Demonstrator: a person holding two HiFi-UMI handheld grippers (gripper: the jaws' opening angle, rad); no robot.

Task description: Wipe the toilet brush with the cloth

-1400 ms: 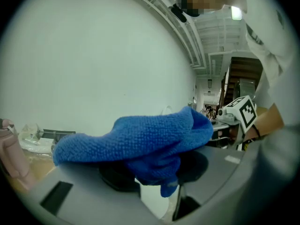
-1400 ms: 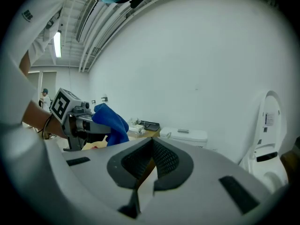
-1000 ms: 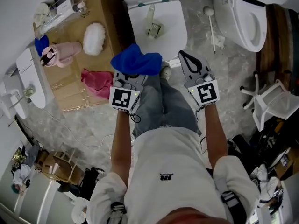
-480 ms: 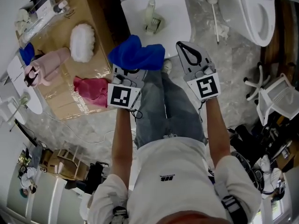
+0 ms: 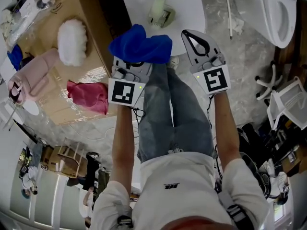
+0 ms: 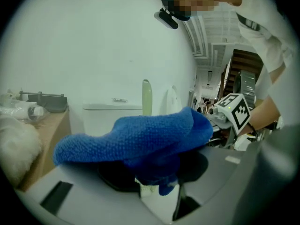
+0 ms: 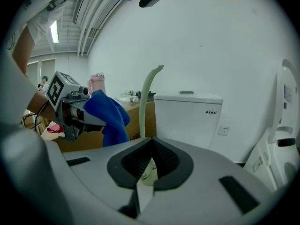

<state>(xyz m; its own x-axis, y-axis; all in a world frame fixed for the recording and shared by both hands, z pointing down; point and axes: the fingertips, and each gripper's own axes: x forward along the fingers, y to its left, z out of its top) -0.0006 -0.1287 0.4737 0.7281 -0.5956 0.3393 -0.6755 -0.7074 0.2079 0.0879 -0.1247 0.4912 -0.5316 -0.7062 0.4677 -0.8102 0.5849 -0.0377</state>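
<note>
Left gripper view shows the nubby blue cloth (image 6: 136, 135) pinched in the left gripper's (image 6: 157, 191) fingers, its soft folds draped over their tips. Ahead of both sets of fingertips and between them, the slim, pale green toilet brush (image 5: 160, 8) stands upright in its holder on a smooth white surface (image 5: 184, 13). The right gripper's (image 5: 188, 35) ribbed black pads are pressed together on nothing; outside the left fingers sits a cardboard box (image 5: 91, 13) bearing a fluffy white tuft (image 5: 72, 42).
</note>
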